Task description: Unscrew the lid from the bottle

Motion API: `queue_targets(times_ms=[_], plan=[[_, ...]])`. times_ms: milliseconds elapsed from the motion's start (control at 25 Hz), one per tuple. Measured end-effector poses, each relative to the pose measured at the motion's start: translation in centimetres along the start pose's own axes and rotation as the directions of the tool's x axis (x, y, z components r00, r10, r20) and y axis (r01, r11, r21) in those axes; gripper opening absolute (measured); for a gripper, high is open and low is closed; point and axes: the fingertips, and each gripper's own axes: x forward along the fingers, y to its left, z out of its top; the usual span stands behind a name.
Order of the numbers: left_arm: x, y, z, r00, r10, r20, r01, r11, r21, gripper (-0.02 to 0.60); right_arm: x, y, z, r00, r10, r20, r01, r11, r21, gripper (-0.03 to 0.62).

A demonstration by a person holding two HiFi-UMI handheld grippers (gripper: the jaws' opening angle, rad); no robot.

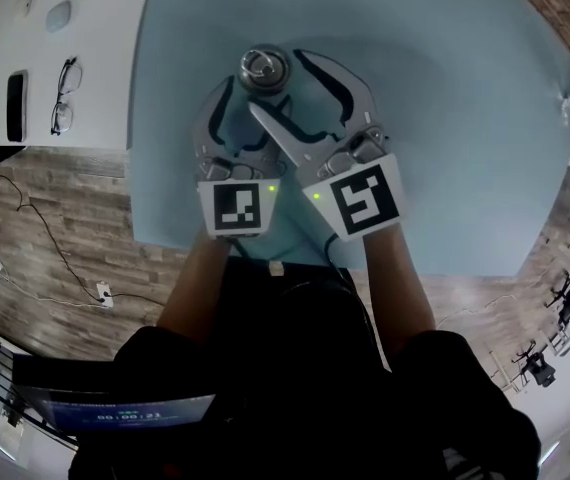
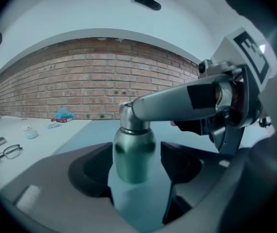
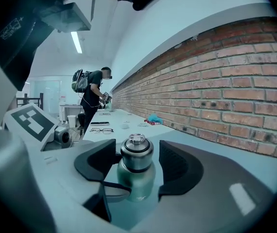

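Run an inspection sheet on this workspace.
Surface: light blue table.
Job's things: green metal bottle upright, lid still on.
Clutter: glasses and a dark flat item on the neighbouring white table.
Grippers: left tongs open around the bottle's body; right tongs open around the lid; neither pressing.
Cables: loose leads on the wooden floor.
Surroundings: brick wall; a person in the background.

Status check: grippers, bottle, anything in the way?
Left gripper open, flanking bottle body. Right gripper open, flanking lid; lid on. Glasses off to side, not blocking.
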Motion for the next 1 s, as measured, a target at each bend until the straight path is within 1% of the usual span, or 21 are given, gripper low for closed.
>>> queue_targets(times_ms=[160, 560, 680, 760, 1000], plan=[[0.4, 0.0, 0.2, 1.0, 0.013, 0.011, -0.013, 1.0, 0.001, 0.311, 0.5, 0.3, -0.1, 1.0, 0.005, -0.019, -0.005, 1.0, -0.009, 0.296], [0.8, -0.3, 0.8, 1.0, 0.022, 0.019, -0.022, 1.0, -0.005, 0.311, 1.0, 0.3, 0.0, 0.999, 0.005, -0.034, -0.006, 1.0, -0.03, 0.296], [0.9, -0.3, 0.7, 1.0, 0.026, 0.014, -0.026, 1.0, 0.005, 0.313, 1.2, 0.2, -0.2, 0.999, 0.002, -0.039, -0.004, 0.999, -0.038, 0.289], [0.9, -0.4, 0.9, 0.999, 0.028, 0.018, -0.028, 0.999, 0.021, 0.314, 1.1, 0.1, -0.3, 0.999, -0.003, -0.042, 0.001, 0.999, -0.041, 0.261], [1.3, -0.7, 1.5, 0.998, 0.044, 0.033, -0.046, 0.998, 0.049, 0.318, 0.9, -0.1, -0.1, 1.0, 0.007, -0.031, -0.008, 0.999, -0.038, 0.259]])
